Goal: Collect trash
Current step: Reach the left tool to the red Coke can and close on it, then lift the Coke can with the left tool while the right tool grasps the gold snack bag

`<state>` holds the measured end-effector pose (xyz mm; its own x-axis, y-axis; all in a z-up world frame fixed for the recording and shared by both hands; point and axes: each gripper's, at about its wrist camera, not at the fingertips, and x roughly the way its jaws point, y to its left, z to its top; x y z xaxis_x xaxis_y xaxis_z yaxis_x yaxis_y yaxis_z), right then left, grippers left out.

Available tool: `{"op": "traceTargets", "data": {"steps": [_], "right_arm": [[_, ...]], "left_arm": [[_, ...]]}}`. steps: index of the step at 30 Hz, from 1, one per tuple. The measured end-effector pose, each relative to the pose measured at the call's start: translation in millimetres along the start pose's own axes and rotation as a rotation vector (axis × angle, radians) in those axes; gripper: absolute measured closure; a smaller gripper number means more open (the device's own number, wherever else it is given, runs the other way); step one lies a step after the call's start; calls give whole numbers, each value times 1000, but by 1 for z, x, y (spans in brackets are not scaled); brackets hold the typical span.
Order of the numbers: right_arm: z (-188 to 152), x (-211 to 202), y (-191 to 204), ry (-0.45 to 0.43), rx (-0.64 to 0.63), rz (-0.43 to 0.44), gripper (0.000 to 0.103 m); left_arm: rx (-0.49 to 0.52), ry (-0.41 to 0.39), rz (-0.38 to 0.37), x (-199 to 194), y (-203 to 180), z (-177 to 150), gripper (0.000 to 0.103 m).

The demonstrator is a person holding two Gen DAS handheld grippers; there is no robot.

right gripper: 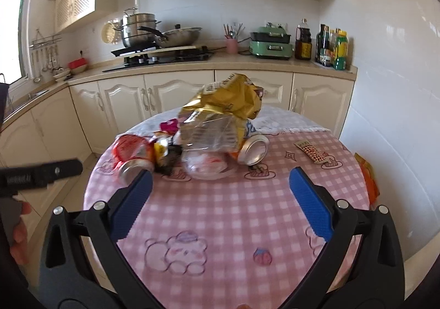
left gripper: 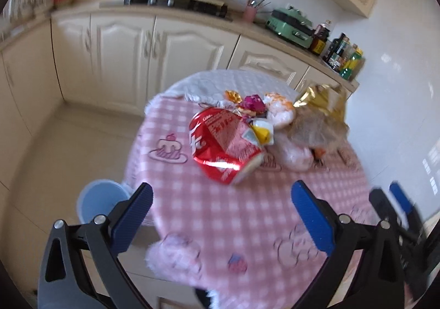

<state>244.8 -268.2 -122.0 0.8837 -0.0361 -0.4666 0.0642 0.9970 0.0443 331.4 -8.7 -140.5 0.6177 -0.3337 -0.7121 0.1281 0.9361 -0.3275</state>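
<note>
A heap of trash lies on a round table with a pink checked cloth [left gripper: 220, 212] [right gripper: 220, 212]. In the left wrist view a crushed red can [left gripper: 220, 144] is nearest, with a clear plastic bag [left gripper: 294, 155], candy wrappers [left gripper: 253, 102] and a gold snack bag [left gripper: 321, 100] behind. In the right wrist view I see the gold snack bag [right gripper: 231, 100], clear plastic packaging [right gripper: 209, 144], a tipped can [right gripper: 254, 149] and the red can [right gripper: 133, 156]. My left gripper [left gripper: 221, 204] is open, short of the red can. My right gripper [right gripper: 220, 193] is open, short of the heap.
A blue bin [left gripper: 100, 200] stands on the floor left of the table. A small sachet [right gripper: 309, 152] and an orange wrapper [right gripper: 367, 177] lie at the table's right. Kitchen cabinets and a counter [right gripper: 192, 67] with pots and bottles run behind.
</note>
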Motion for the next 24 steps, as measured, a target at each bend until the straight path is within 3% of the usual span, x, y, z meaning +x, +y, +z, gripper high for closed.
{"op": "traceTargets", "data": {"steps": [4, 15, 17, 18, 20, 24], "right_arm": [[7, 25, 0, 13, -8, 2, 6], [16, 57, -1, 24, -8, 4, 6], [19, 59, -3, 18, -10, -7, 6], [19, 60, -3, 19, -12, -12, 6], [21, 63, -6, 22, -7, -20, 6], [24, 68, -9, 28, -4, -35, 6]], "left_arm": [[-144, 46, -65, 48, 16, 22, 5], [-270, 120, -108, 120, 41, 37, 6], [-269, 95, -104, 124, 41, 37, 17], [-264, 96, -104, 125, 40, 37, 42], [-307, 114, -163, 130, 44, 35, 47], [-321, 90, -188, 130, 46, 31, 50]]}}
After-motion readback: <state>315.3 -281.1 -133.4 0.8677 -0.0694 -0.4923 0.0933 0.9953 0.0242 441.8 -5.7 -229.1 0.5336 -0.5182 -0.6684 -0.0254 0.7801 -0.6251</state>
